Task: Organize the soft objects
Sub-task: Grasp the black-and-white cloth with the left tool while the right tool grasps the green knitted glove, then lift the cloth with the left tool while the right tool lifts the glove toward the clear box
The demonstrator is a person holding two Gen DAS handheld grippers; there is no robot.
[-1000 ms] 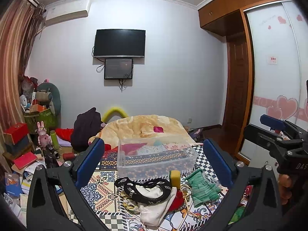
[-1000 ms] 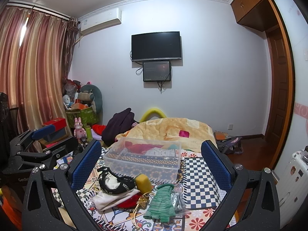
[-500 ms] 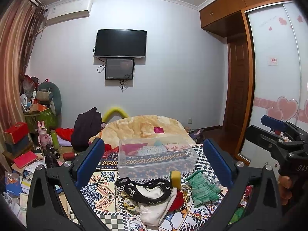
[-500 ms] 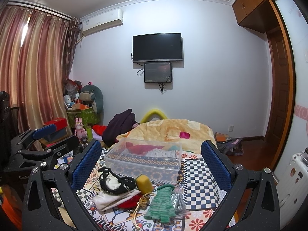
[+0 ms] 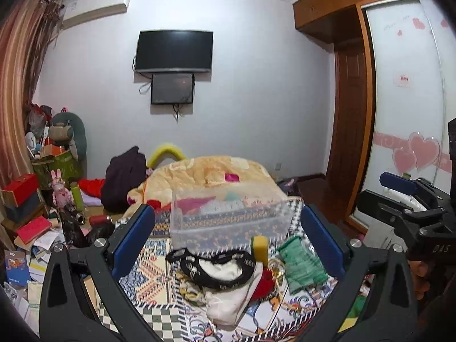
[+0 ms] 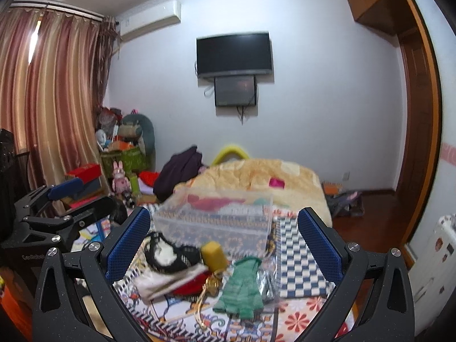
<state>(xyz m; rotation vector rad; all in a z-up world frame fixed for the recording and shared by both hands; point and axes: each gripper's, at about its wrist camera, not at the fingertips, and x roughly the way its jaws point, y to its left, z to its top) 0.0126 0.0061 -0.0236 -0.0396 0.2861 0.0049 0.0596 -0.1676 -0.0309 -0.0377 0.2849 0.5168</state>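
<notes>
Both grippers are held level above the near end of a bed covered by a patterned cloth, pointing toward the far wall where a black television hangs. The left gripper has its blue-padded fingers spread wide with nothing between them, and the right gripper is likewise wide apart and holds nothing, its blue pads framing the pile below. In the left wrist view the right gripper's black frame shows at the right edge, beside and apart from the left one; in the right wrist view the left gripper shows at the left edge. The soft things lie in a loose heap on the cloth just in front of a clear plastic bin: a black lace garment lying on a white cloth, a red piece tucked under its right side, a yellow sponge standing upright just beside the bin's front wall, and a green knitted piece to the right of the sponge. In the right wrist view the green knitted piece sits nearest the centre, with a crinkled clear bag touching its right side. Behind the bin is a yellow blanket.
</notes>
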